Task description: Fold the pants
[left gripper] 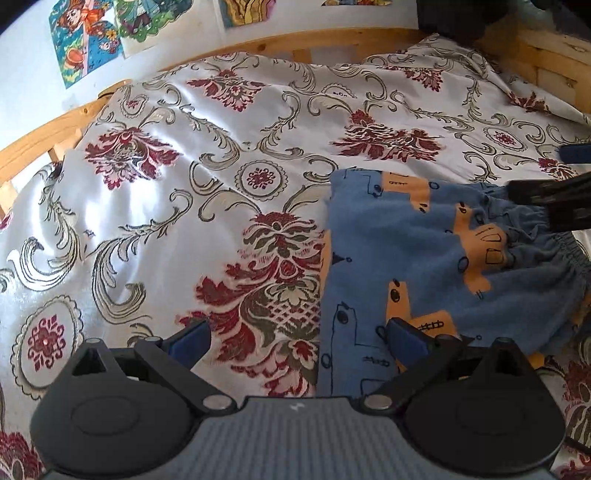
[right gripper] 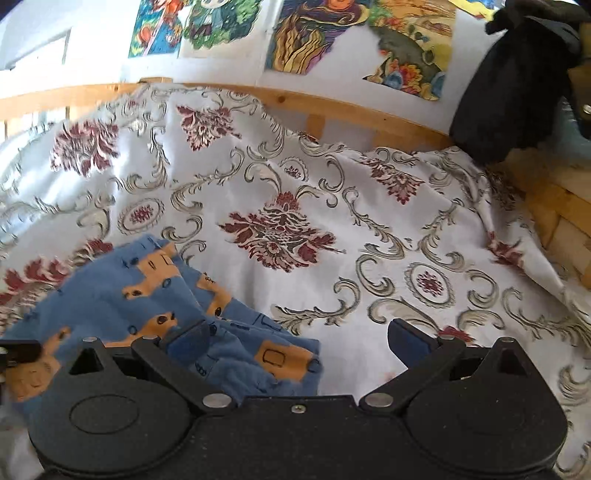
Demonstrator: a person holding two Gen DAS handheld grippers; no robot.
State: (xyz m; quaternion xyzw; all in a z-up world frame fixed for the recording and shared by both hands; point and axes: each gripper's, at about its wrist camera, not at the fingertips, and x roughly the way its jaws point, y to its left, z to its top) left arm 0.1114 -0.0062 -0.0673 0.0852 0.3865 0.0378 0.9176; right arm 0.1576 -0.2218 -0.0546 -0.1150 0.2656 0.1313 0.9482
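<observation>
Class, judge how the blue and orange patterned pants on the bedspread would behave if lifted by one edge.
The blue and orange patterned pants look soft and already bunched, so they would probably droop. Their gathered elastic waistband may stretch slightly.

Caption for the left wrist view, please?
Open left gripper at the blue patterned pants lying on a floral bedspread.

Pants (left gripper: 424,266) lie on the bedspread (left gripper: 184,184), ahead and right of the left gripper (left gripper: 295,343), whose right finger is over the cloth, left finger over bare bedspread. For the right gripper (right gripper: 295,339) the pants (right gripper: 147,295) sit ahead-left, under its left finger. Bed rail (right gripper: 332,107) runs beyond the bedspread, pictures (right gripper: 314,33) on the wall behind it.
</observation>
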